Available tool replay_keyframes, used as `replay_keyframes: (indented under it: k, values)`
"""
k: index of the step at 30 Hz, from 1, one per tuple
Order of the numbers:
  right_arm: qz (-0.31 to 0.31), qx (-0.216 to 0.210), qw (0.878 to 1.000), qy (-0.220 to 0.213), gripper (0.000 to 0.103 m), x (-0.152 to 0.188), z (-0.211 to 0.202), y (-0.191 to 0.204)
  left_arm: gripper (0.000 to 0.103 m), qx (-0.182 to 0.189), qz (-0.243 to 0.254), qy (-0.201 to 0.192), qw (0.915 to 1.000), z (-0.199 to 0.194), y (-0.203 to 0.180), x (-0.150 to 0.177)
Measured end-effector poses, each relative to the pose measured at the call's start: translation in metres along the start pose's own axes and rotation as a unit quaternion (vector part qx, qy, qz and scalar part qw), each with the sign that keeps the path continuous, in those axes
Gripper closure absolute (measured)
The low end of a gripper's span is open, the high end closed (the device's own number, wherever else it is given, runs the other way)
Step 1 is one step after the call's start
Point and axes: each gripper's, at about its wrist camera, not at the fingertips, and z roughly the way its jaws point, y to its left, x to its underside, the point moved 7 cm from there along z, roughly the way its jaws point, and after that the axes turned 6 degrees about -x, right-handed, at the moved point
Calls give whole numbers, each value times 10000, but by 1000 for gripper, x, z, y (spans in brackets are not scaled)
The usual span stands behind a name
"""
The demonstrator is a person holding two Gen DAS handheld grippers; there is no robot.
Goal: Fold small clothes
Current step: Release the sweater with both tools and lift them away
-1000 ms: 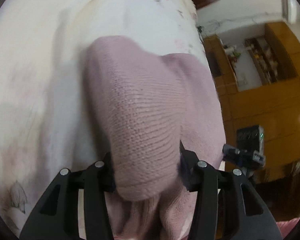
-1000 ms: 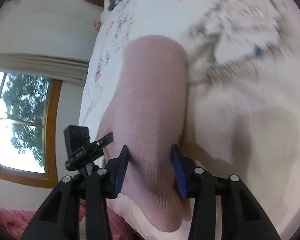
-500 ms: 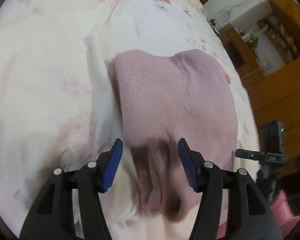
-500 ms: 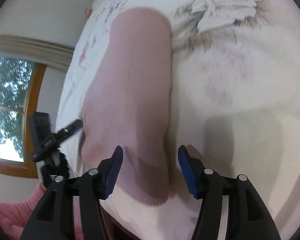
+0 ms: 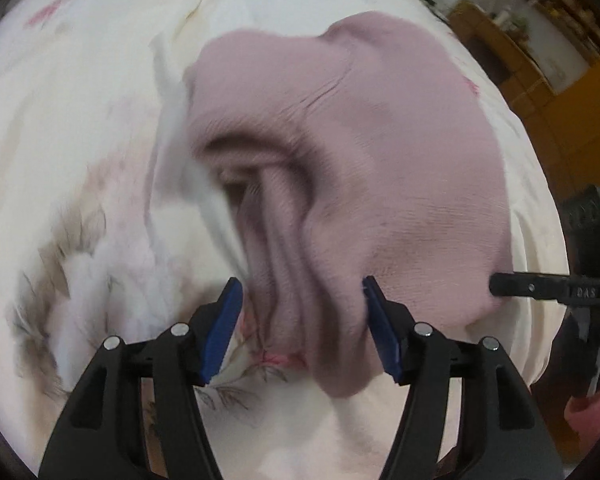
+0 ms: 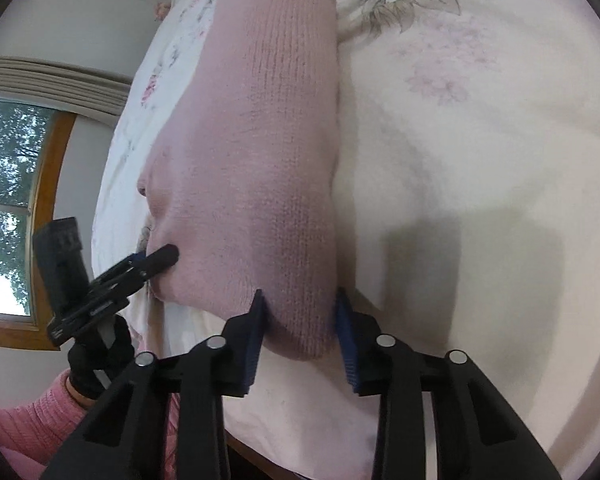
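Bedroom scene: white floral bed sheet fills both views, window with wooden frame at 9 o'clock in the right wrist view, orange wooden cabinets at 2 o'clock in the left wrist view. Folded dusty-pink knit garment lies on the bed, running from 12 o'clock down to the gripper in the right wrist view; in the left wrist view the same garment covers centre to 3 o'clock, with a bunched fold running down towards 6 o'clock. Left gripper: jaws wide apart, blue pads either side of the bunched fold, no clear contact, nothing clamped. Left view is motion-blurred, so fine contact is hard to call. Right gripper: jaws partly open, straddling the near end of the garment, blue pads just beside or touching the knit on both sides; cannot tell if it is actually pinching. In the right wrist view the left gripper shows at 8 o'clock with its tip at the garment's left edge, held by a black-gloved hand with a pink knit sleeve. In the left wrist view the right gripper's black body shows at 3 o'clock, at the garment's right edge.
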Motion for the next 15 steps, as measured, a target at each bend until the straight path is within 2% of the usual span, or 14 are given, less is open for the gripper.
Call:
replay_keyframes:
  k: [4, 8, 9, 12, 13, 14, 15]
  values:
    - [-96, 392, 9991, 148, 70, 0, 12, 0, 39, -62, 59, 10, 10000, 5, 0, -2]
    - [4, 381, 9992, 139, 66, -2, 8, 1, 39, -80, -13, 93, 9999, -1, 1, -6]
    - [-7, 424, 9990, 101, 60, -1, 4, 3, 39, -105, -9, 106, 9999, -7, 3, -3]
    - [-82, 688, 9976, -47, 51, 1, -8, 1, 40, -204, 29, 133, 9997, -23, 3, 8]
    - [-105, 815, 9966, -96, 45, 1, -13, 2, 40, -247, 53, 146, 9996, -27, 3, 10]
    - [-138, 1060, 9941, -186, 26, 3, -19, 3, 38, -319, 73, 146, 9994, -34, 2, 11]
    - [-189, 1224, 9919, -267, 16, 5, -24, 4, 34, -350, 65, 127, 9993, -39, 0, 12]
